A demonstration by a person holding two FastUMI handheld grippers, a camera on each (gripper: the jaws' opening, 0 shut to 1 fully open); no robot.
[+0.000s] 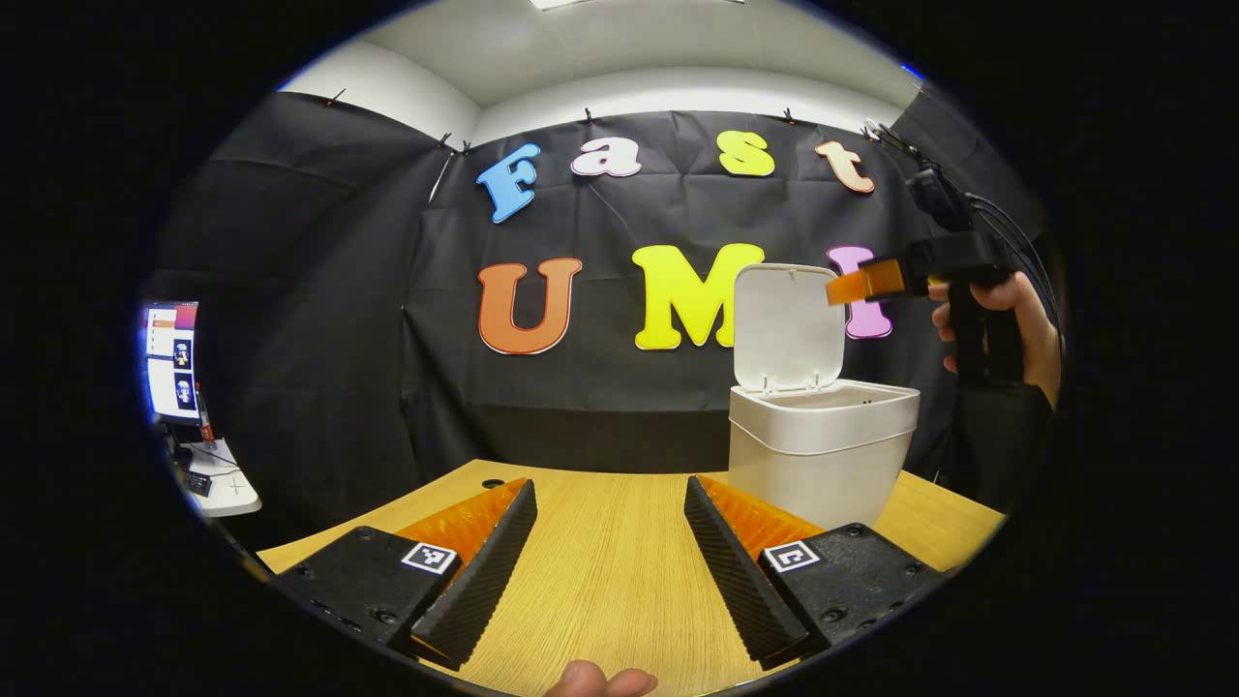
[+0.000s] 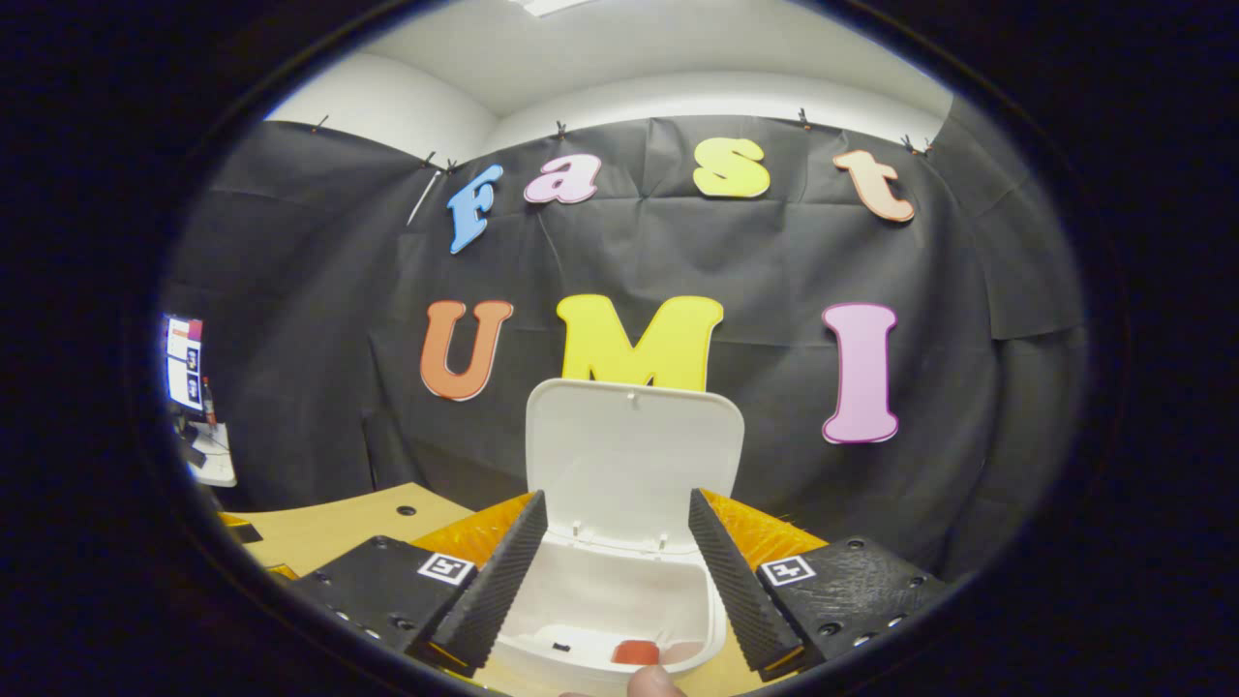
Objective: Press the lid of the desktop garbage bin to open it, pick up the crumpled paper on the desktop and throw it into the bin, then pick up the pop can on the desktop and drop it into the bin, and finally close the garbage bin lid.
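So the lid [image 2: 634,455] of the bin [image 1: 823,445] stands straight up and the bin is open. Something red and round [image 2: 636,652] lies at the bottom inside. It may be the can, but too little of it shows to be sure. I cannot spot the paper ball. My guess is that the last job is left: closing the lid.

What could go wrong? The right gripper [image 2: 618,571] hangs over the open bin with its fingers spread wide and nothing between them. If it pushes the lid from the wrong side, the light bin could slide on the smooth table [image 1: 600,571] or tip over. If it pushes too softly, the lid may not click shut and could pop back up. A finger could also catch on the rim.

Biggest first: the table is flat wood with fine lines running along it. The bin is a smooth, hard plastic box with rounded corners, a band near the top and two small hinges at the back. Its lid is a thin flat flap with rounded corners.

The left gripper [image 1: 610,552] sits low over the bare table near the bin, spread open and holding nothing. Its finger pads [image 1: 494,561] have little ridges for grip.
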